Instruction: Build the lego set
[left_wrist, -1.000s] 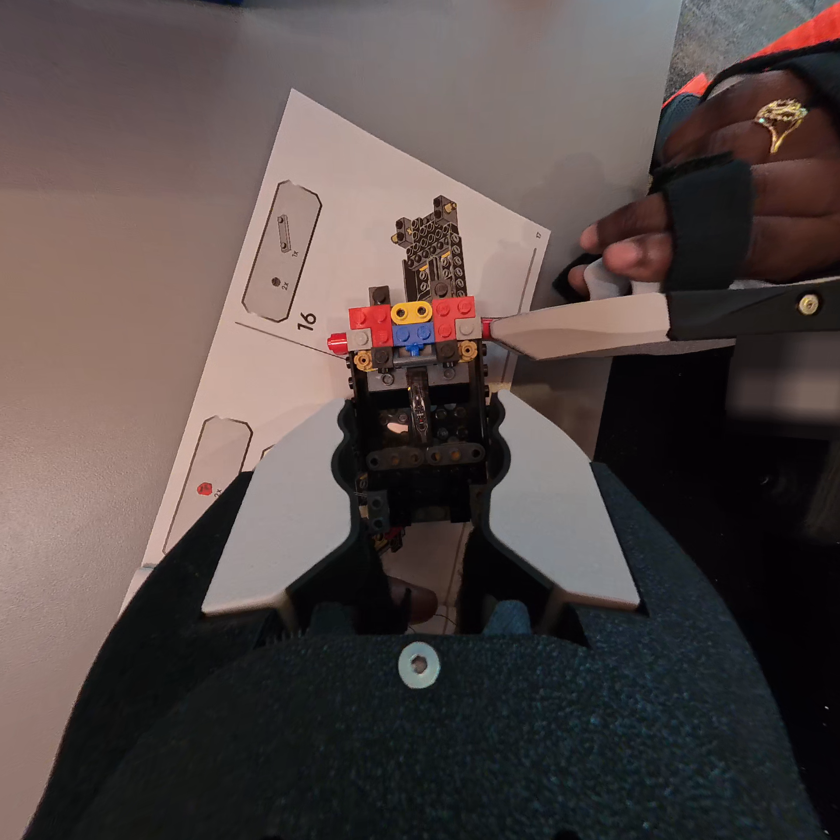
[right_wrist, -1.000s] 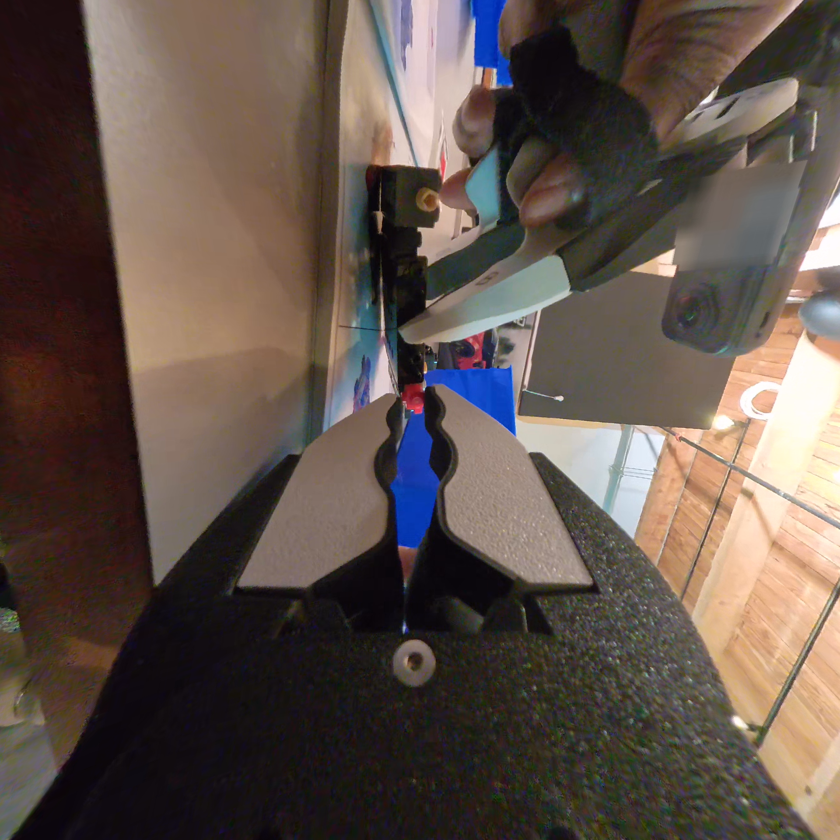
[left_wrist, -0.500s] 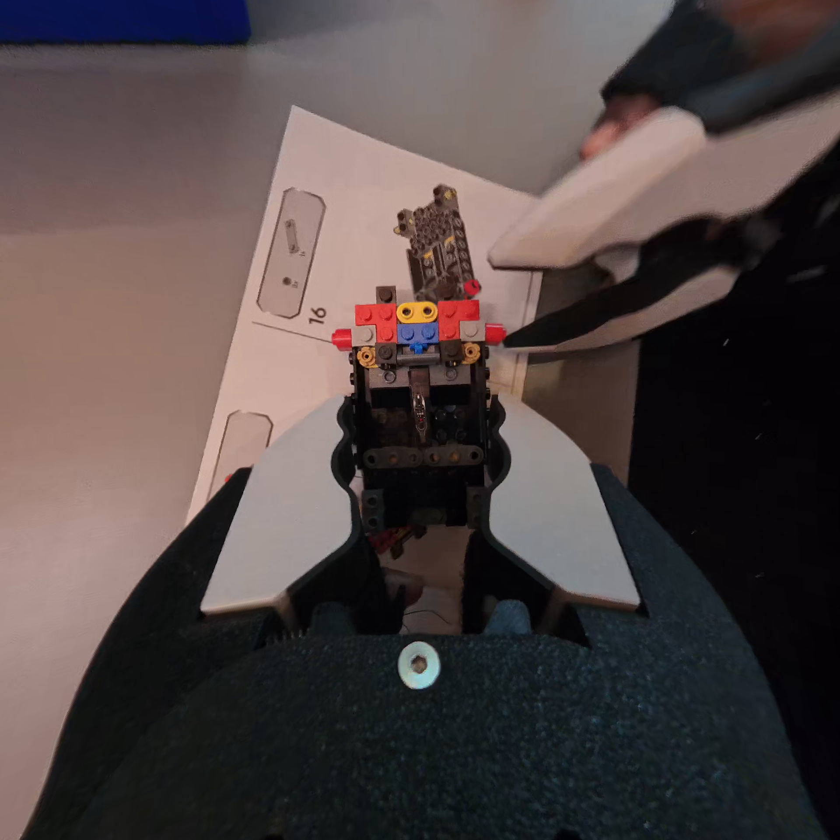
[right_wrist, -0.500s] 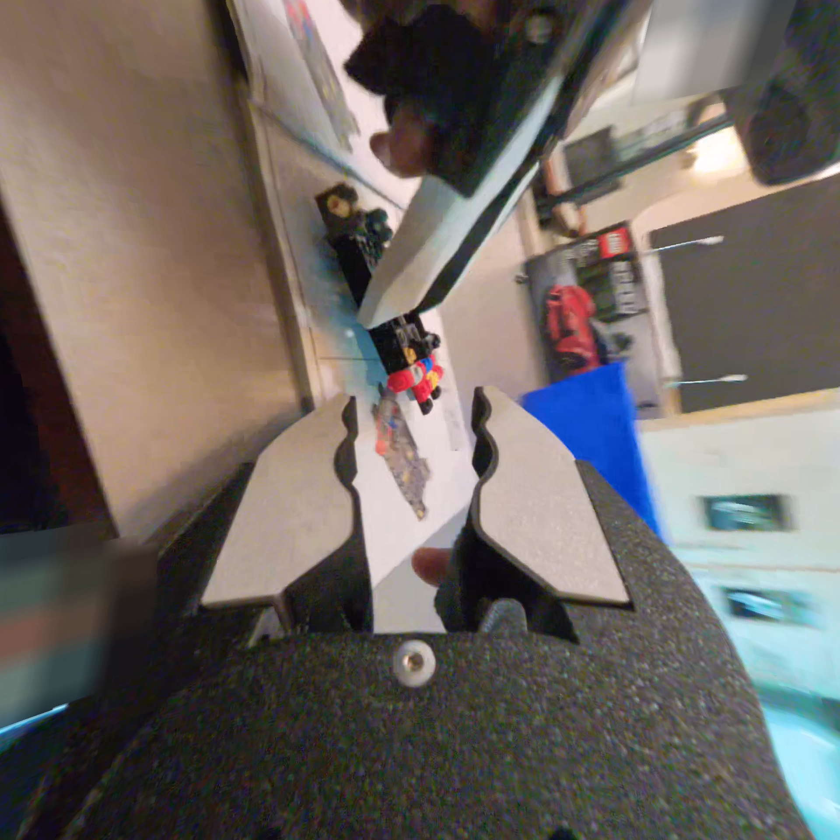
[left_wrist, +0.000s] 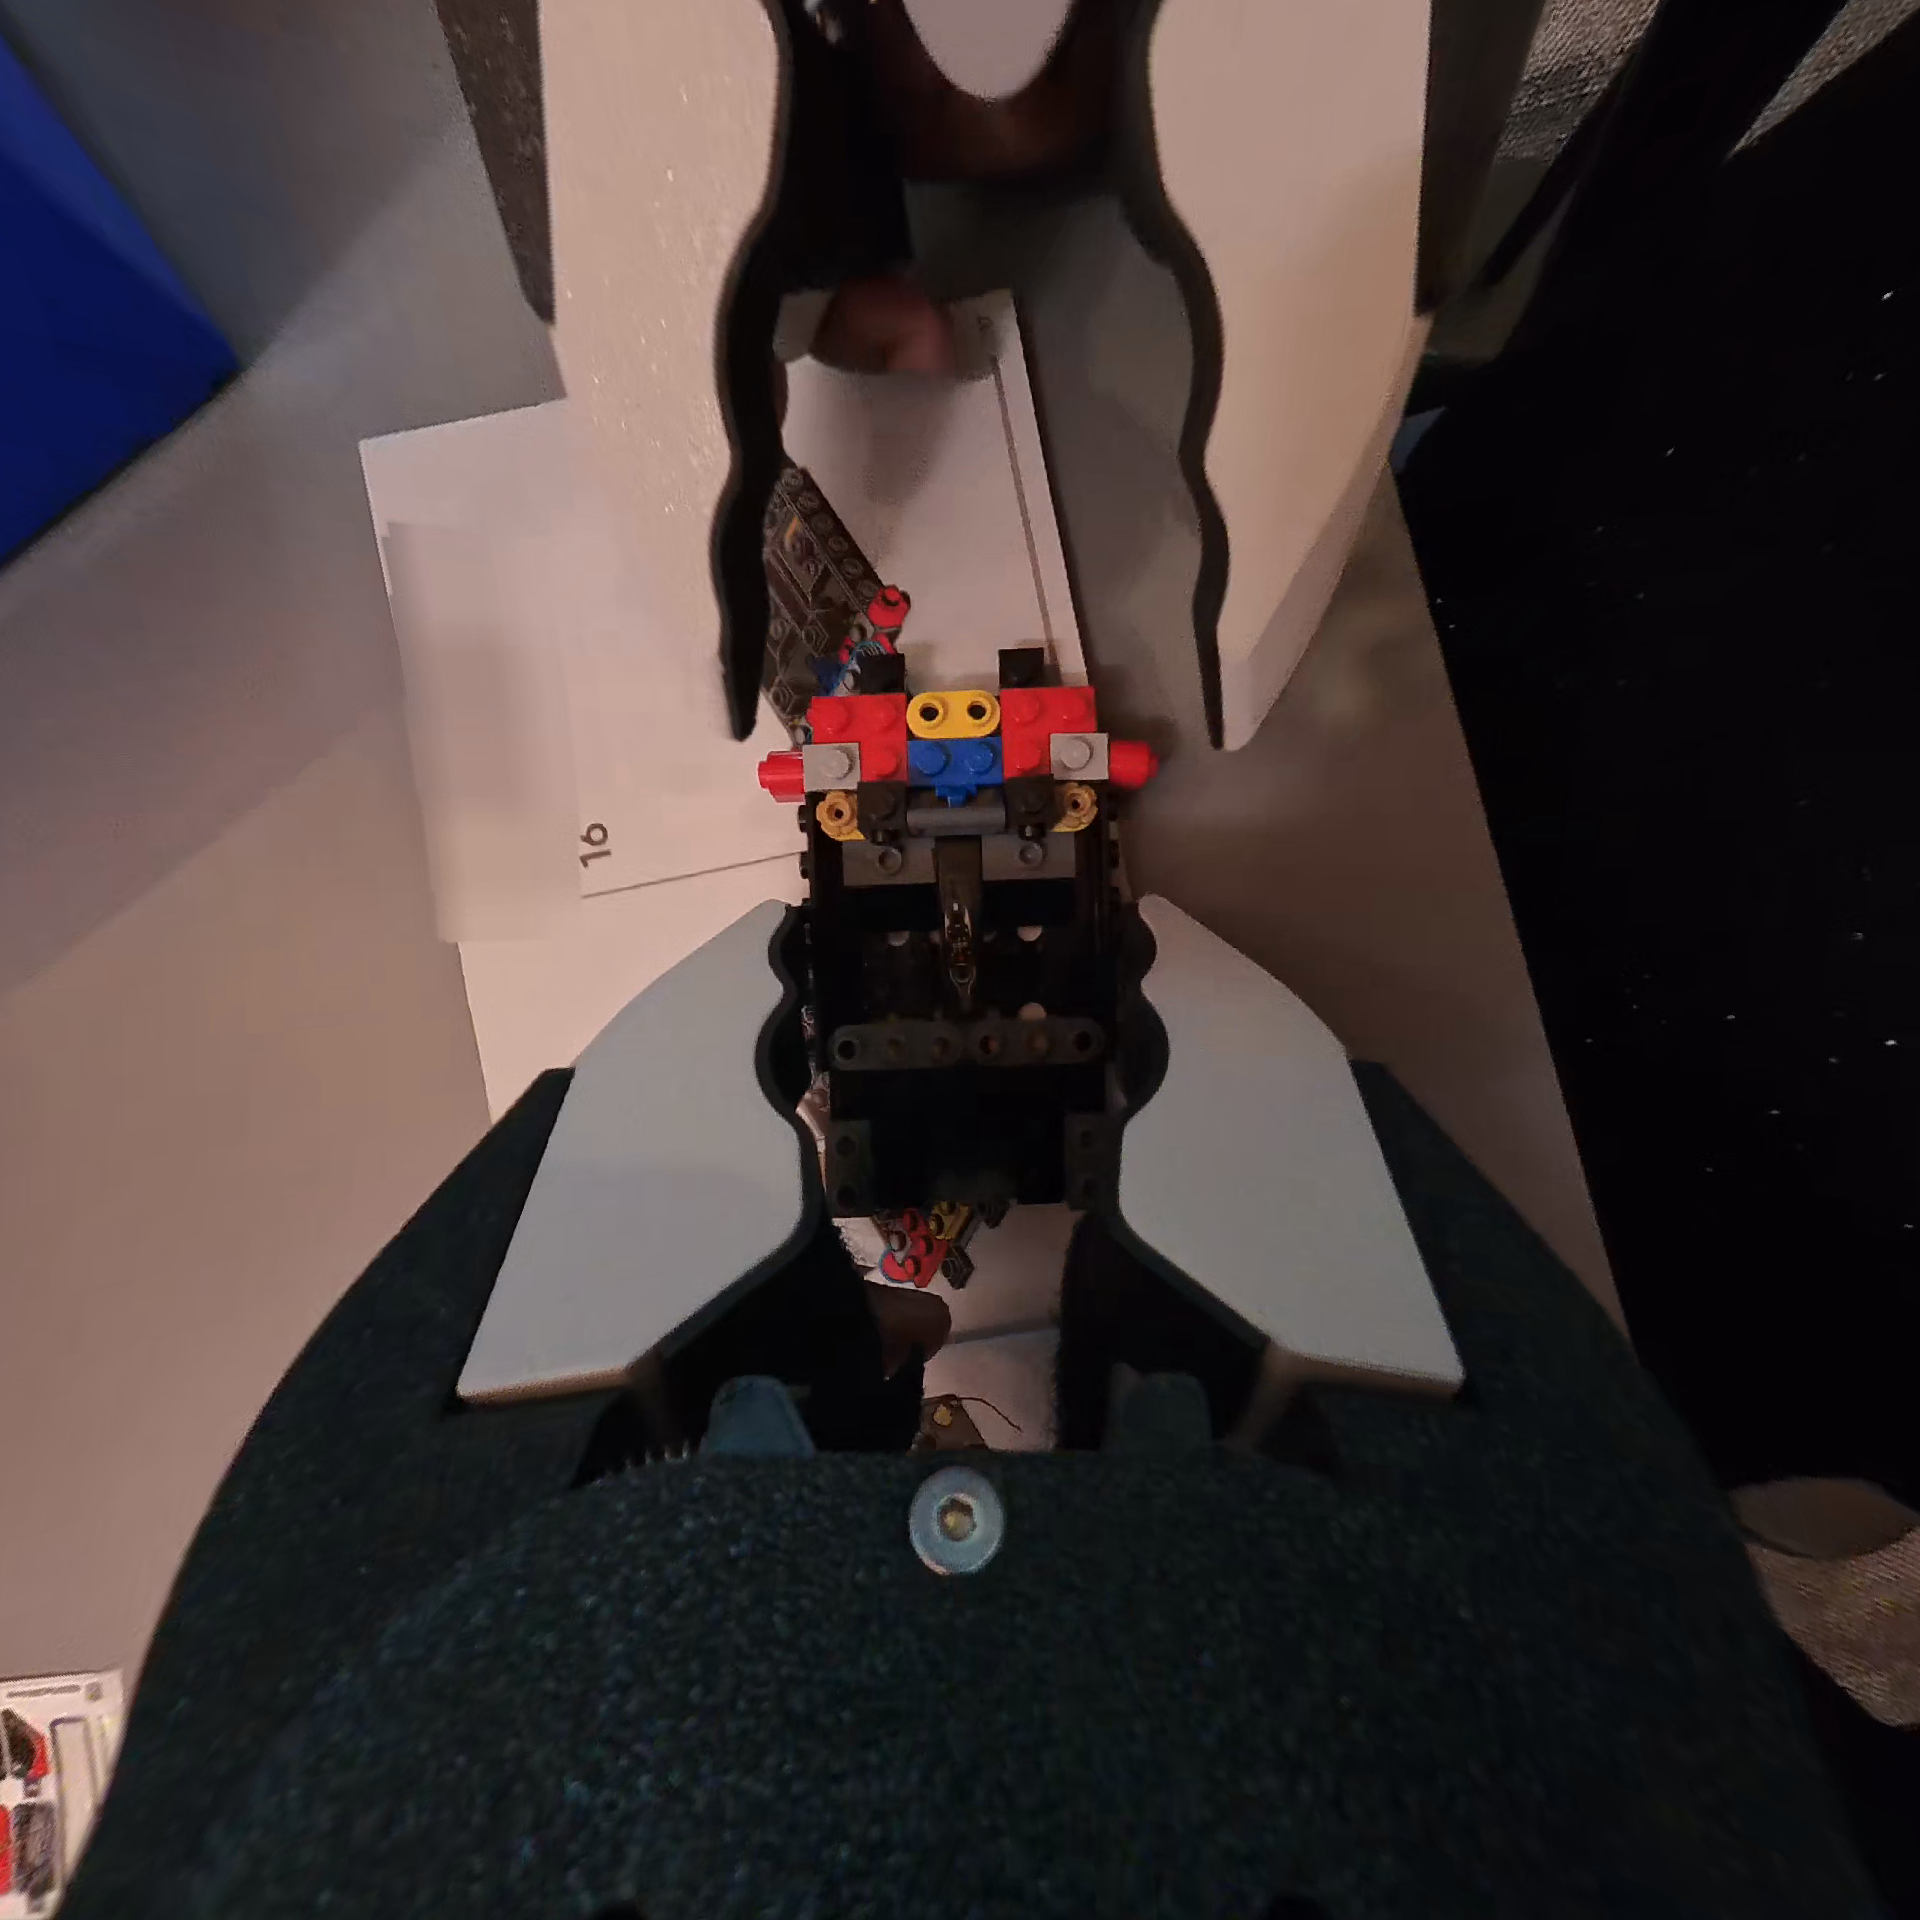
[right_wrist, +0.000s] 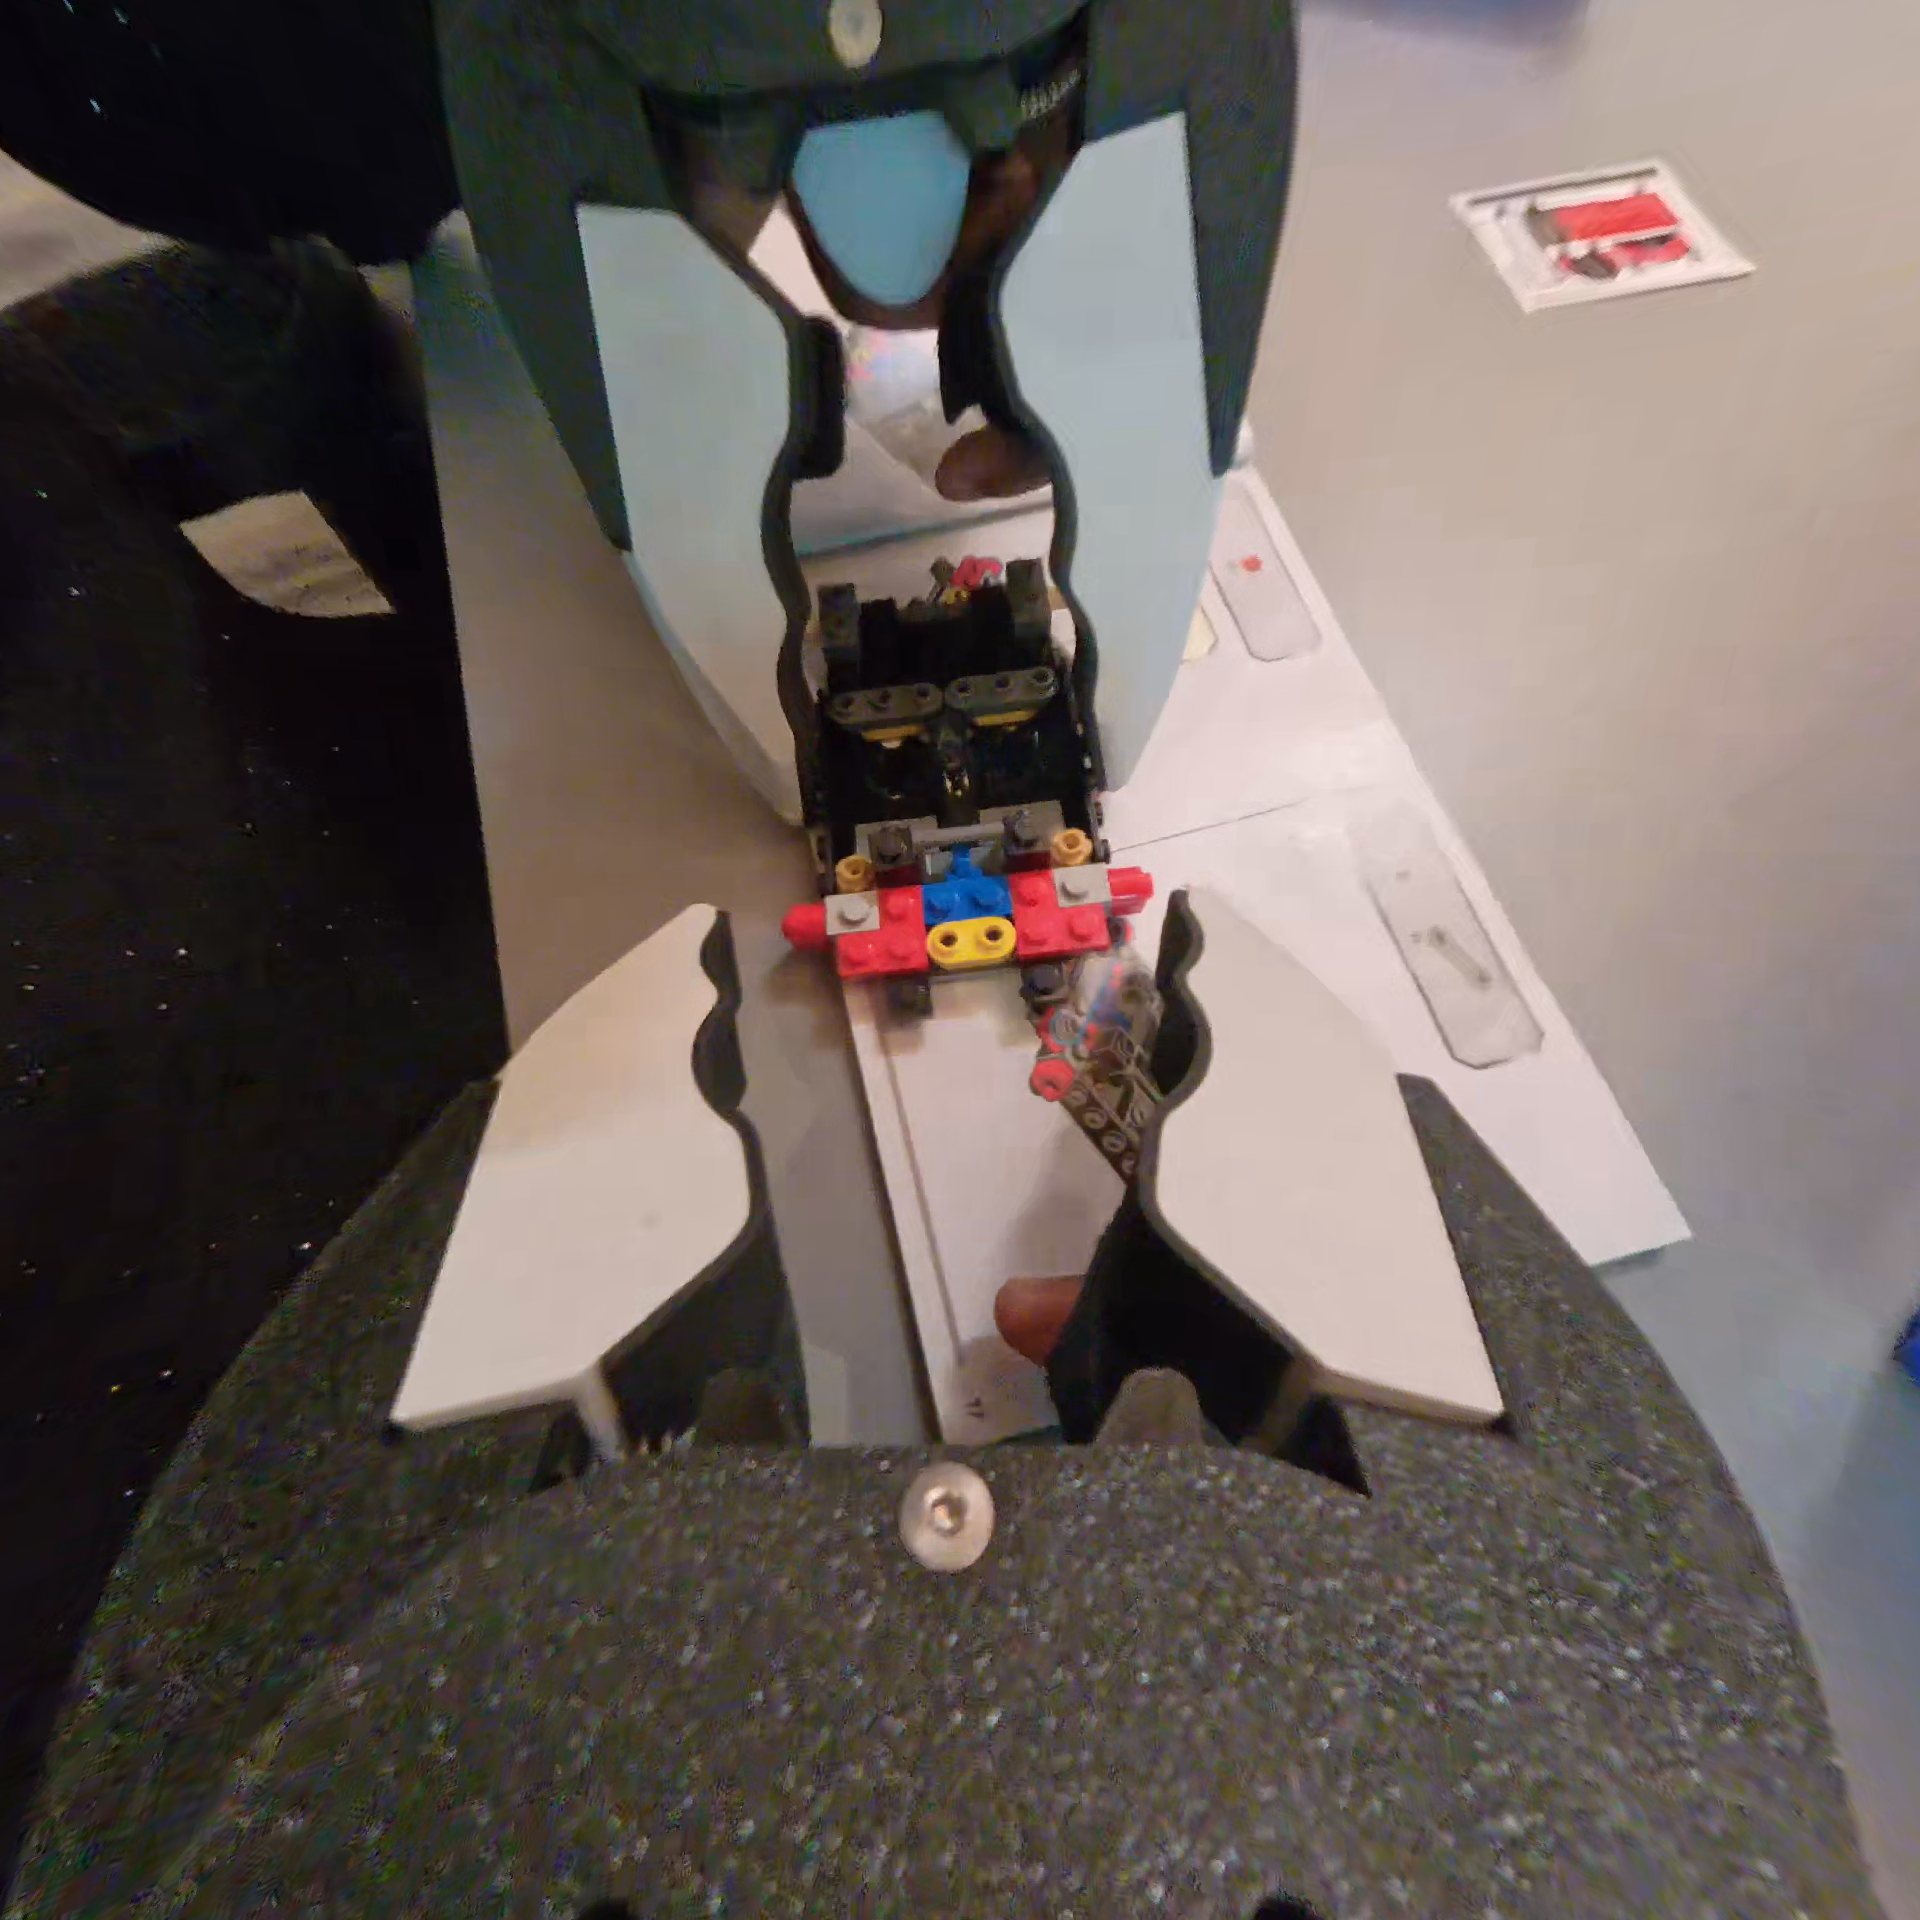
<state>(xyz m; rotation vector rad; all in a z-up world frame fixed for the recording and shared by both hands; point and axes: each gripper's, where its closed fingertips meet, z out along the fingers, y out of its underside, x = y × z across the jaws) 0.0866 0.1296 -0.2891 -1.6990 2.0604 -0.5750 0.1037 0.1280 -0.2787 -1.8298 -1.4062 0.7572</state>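
Clamping the black brick-built lego chassis (left_wrist: 961, 997), the left gripper (left_wrist: 961, 925) should hold steady (no twisting) while the spread, empty right gripper (right_wrist: 945, 925) closes squarely around its red-pegged end.

A hobby or workroom tabletop is showing here: a plain grey table (right_wrist: 1558, 623) is carrying a paper instruction booklet (left_wrist: 499, 665) and, well apart from the booklet, a sticker sheet (right_wrist: 1600, 249) (nothing is settling home or lab).

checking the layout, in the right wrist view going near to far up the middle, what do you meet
right gripper, open → yellow two-hole piece → blue piece → black frame of the lego model → left gripper, shut on that frame
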